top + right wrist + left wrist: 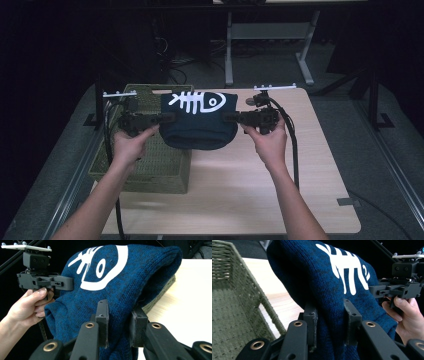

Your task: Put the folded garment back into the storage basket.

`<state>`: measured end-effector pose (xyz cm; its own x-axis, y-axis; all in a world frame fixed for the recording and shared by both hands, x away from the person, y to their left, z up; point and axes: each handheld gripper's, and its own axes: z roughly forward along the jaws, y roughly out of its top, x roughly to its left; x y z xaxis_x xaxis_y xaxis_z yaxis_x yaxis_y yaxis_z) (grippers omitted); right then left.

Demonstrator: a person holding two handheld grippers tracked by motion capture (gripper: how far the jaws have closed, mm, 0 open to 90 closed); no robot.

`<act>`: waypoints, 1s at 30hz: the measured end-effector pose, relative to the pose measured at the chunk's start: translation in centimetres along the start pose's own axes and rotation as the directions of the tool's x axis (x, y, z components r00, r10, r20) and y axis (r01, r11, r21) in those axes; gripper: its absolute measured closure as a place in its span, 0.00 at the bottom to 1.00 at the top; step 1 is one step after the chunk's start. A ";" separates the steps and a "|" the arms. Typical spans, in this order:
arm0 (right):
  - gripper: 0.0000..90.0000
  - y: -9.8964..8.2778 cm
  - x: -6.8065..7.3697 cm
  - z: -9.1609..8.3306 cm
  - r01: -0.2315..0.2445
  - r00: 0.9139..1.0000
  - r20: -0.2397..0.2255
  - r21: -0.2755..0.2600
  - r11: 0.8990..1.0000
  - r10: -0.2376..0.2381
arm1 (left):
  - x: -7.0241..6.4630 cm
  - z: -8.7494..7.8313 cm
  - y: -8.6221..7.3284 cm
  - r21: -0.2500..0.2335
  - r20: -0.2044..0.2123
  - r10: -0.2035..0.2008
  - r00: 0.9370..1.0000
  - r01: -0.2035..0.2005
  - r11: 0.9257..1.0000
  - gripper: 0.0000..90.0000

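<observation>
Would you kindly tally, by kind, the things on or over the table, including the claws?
Blue knit garment with a white fish-skeleton print: 1
Green woven basket: 1
Claws, left claw and right claw, each clamped on a side of the garment: 2
Total: 4

Dark blue knit beanie point(200, 125), white fishbone print, stretched flat, held aloft.

Both forearms are left bare, while each matte black gripper point(167, 118) point(231, 118) is fitted with brass-ringed pivots on its linkage arms, a white plate on top and a trailing black cable.
</observation>
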<state>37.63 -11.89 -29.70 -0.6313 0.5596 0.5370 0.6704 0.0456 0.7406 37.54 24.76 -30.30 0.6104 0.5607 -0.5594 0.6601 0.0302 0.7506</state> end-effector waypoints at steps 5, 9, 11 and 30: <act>0.81 0.3 0.3 0.8 0.012 1.000 -0.004 0.002 1.000 -0.012 | 0.3 -0.6 0.1 -0.006 -0.010 0.002 1.000 -0.002 1.000 0.78; 0.81 0.5 0.6 1.4 0.012 1.000 -0.005 0.003 1.000 -0.012 | 0.7 -1.1 0.2 -0.009 -0.019 -0.002 1.000 0.001 1.000 0.78; 0.81 0.5 0.7 1.7 0.010 1.000 -0.009 0.010 1.000 -0.010 | 0.8 -1.2 0.2 -0.009 -0.022 -0.004 1.000 0.003 1.000 0.78; 0.81 1.3 1.9 4.0 0.024 1.000 -0.013 0.024 0.999 -0.024 | 2.1 -3.4 0.2 -0.027 -0.055 -0.027 0.998 0.026 0.999 0.78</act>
<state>38.84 -7.43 -29.32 -0.6520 0.5479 0.5241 0.6641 0.0792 0.7434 37.47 28.77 -30.15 0.5676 0.6041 -0.5594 0.6636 0.0665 0.7451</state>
